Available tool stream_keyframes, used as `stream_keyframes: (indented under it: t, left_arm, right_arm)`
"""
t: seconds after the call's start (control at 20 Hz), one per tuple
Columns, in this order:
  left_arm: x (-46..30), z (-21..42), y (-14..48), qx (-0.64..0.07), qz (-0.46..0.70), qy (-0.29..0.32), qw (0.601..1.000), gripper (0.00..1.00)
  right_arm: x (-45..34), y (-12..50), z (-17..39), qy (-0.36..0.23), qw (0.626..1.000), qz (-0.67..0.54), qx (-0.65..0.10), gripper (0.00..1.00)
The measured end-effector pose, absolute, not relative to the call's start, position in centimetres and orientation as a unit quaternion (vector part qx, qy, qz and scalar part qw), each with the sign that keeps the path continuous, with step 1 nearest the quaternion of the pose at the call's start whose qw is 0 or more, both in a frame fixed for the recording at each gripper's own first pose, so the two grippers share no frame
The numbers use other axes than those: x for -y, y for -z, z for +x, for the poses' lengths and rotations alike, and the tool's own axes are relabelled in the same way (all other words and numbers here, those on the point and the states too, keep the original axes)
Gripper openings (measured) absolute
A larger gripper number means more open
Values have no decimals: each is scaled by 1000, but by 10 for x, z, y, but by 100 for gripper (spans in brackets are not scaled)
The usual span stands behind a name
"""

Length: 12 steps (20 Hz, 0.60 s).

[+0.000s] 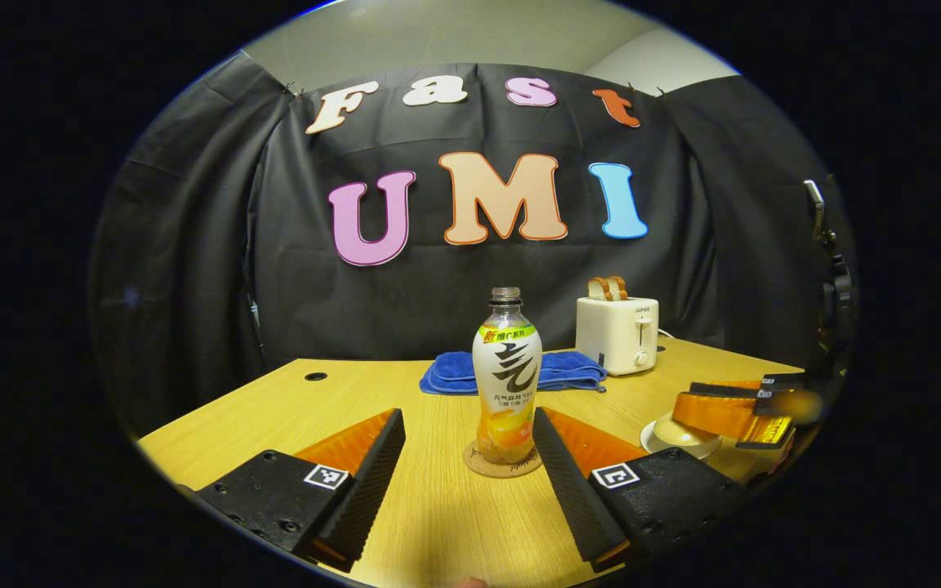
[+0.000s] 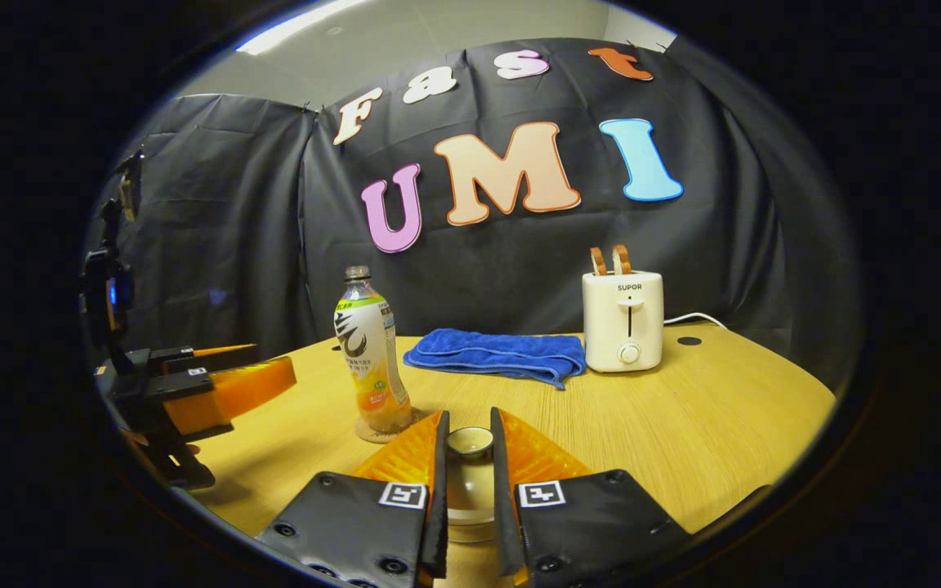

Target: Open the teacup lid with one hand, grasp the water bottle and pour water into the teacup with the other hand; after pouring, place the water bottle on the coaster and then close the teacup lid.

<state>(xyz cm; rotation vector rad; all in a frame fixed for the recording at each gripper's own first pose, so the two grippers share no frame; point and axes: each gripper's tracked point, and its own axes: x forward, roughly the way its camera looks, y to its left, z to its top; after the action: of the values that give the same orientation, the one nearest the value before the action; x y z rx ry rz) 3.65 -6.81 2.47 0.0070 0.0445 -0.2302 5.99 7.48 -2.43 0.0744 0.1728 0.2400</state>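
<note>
The left tongs (image 1: 468,457) stand spread wide, one finger on either side of the water bottle (image 1: 506,377) and clear of it. The bottle stands upright on the cork coaster (image 1: 503,461), uncapped, with a little liquid at the bottom. It looks light, thin-walled and smooth, so a hold round the labelled middle seems safest; a hard squeeze could dent it. Just right of the bottle, the teacup (image 2: 469,482) sits with its lid (image 2: 470,441) on, and the right tongs (image 2: 467,445) are drawn in close around the lid knob; whether they touch it cannot be told. The lid is probably ceramic, slippery and breakable. Behind the bottle lies a folded blue towel (image 2: 497,353), right of that a toaster (image 2: 624,320), both well clear on the worktop (image 2: 724,416).
</note>
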Motion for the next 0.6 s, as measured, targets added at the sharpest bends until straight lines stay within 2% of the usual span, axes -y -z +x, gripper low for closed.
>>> stream_keyframes:
  t: [0.05, 0.35, 0.4, 0.6]
  left_arm:
    - [69, 32, -26, -20, -3, 116, 993, 92]
    - [69, 17, -28, -12, -10, 114, 993, 92]
    - [68, 16, -27, -11, -7, 113, 993, 92]
    - [70, 15, -22, -15, -8, 115, 993, 92]
  right_arm:
    - [-77, 27, 61, -120, 988, 35, -88, 27]
    - [-79, 31, 60, -116, 989, 22, -85, 25]
    - [-78, 34, 59, -115, 989, 22, -88, 30]
    - [-76, 35, 57, -111, 989, 28, -93, 31]
